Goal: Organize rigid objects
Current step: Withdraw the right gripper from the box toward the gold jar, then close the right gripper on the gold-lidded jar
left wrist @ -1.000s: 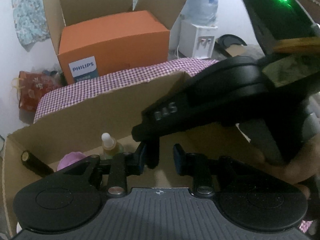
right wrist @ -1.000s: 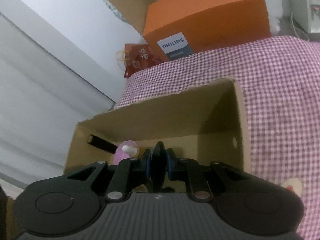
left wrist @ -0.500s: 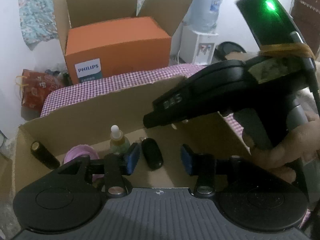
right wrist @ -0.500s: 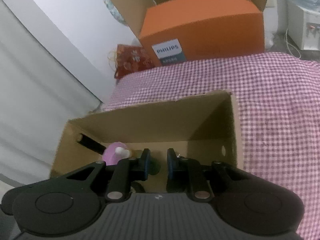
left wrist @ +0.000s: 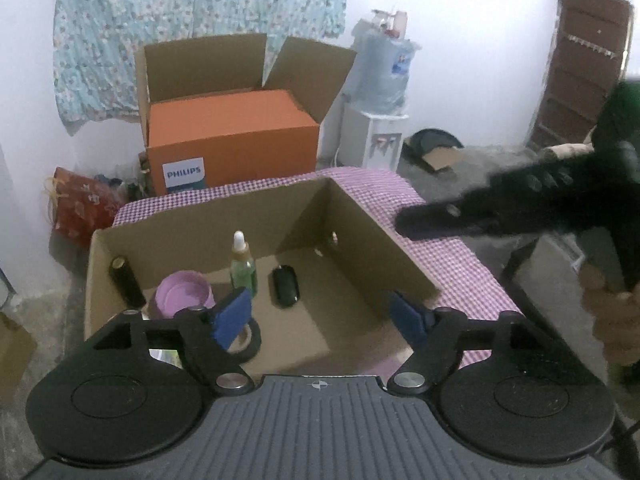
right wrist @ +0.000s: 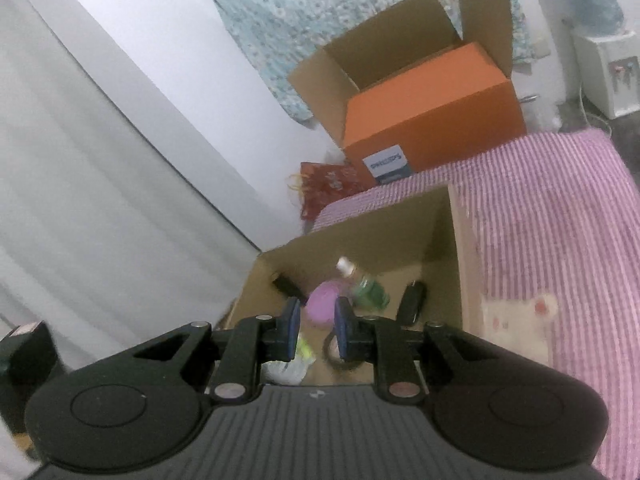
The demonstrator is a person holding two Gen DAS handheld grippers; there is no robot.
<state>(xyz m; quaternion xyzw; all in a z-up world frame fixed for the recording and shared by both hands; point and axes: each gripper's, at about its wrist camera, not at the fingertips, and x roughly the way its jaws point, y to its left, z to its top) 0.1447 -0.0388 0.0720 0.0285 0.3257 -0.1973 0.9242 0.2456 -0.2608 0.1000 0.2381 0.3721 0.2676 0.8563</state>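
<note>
release is finishing: left gripper (left wrist: 322, 314) jaws are spreading wide and empty, black mouse (left wrist: 285, 285) lying mid-floor of the cardboard box (left wrist: 384, 248). right gripper (right wrist: 316, 334) jaws are sitting nearly together, empty. next comes fetching another loose item.

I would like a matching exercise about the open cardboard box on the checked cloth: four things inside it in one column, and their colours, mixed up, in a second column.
Things:
1. bowl
2. dropper bottle
3. computer mouse
4. gripper pads

Colours:
A. black
B. blue
C. pink
D. green with a white tip

Pairs: 1-C, 2-D, 3-A, 4-B
</note>
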